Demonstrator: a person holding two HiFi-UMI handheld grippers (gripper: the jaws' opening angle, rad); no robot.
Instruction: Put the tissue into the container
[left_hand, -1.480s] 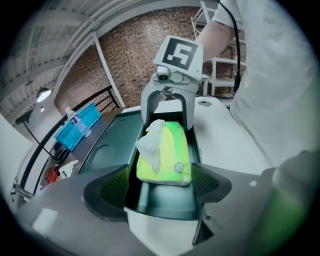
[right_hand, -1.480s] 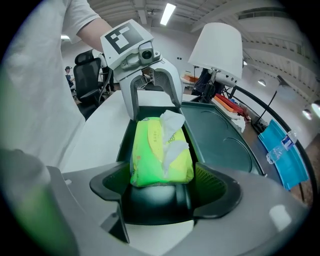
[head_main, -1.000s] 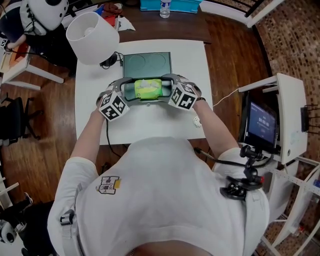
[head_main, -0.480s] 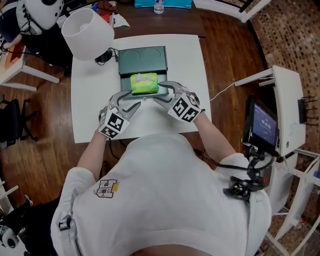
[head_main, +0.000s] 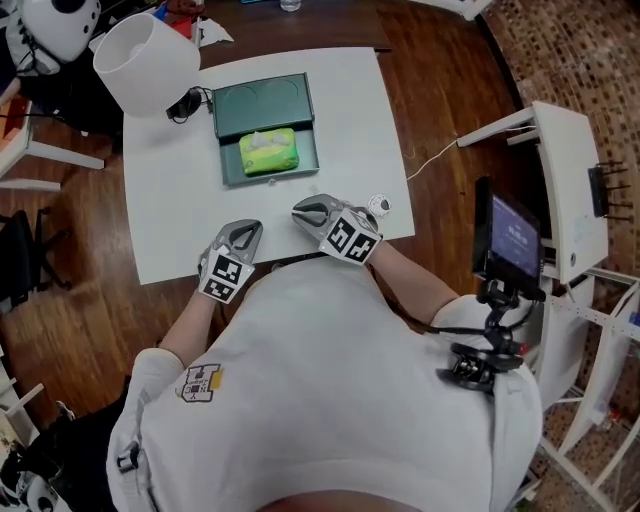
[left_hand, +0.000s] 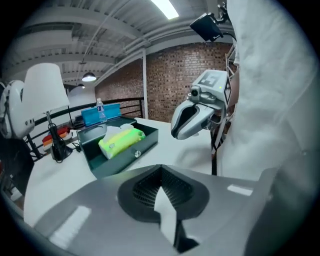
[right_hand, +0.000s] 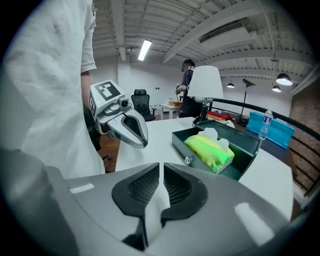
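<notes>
- The tissue pack (head_main: 268, 153), lime-green with a white sheet poking out of the top, already lies inside the dark green container (head_main: 262, 98). That is upper centre-left of the head view, long axis across the frame.
- Both grippers sit lower, at the white table (head_main: 170, 210) edge, well apart from it. The right gripper (head_main: 306, 212) looks slightly nearer than the left gripper (head_main: 246, 233).
- Both pairs of jaws have just been closing and are now pinched together on nothing.
</notes>
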